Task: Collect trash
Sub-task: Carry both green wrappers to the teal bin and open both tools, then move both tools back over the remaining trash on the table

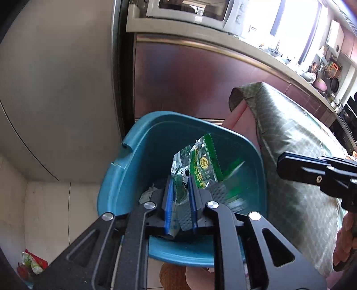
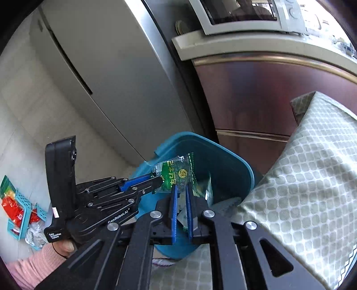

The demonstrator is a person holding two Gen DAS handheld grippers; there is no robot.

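Note:
A teal plastic trash bin (image 1: 142, 156) stands on the floor beside the table; it also shows in the right wrist view (image 2: 223, 160). My left gripper (image 1: 181, 185) is over the bin's opening, shut on a green and clear snack wrapper (image 1: 202, 164). The right wrist view shows that gripper (image 2: 156, 176) pinching the wrapper (image 2: 180, 174) above the bin. My right gripper (image 2: 181, 189) hovers over the bin's near side with its jaws slightly apart and nothing between them. Crumpled wrappers lie inside the bin (image 2: 206, 189).
A table with a green patterned cloth (image 2: 301, 178) stands right of the bin. A grey fridge (image 2: 100, 73) and a red cabinet (image 2: 267, 93) with a microwave (image 1: 191, 11) stand behind it. Red and green packets and a teal basket (image 2: 20, 209) lie on the floor at left.

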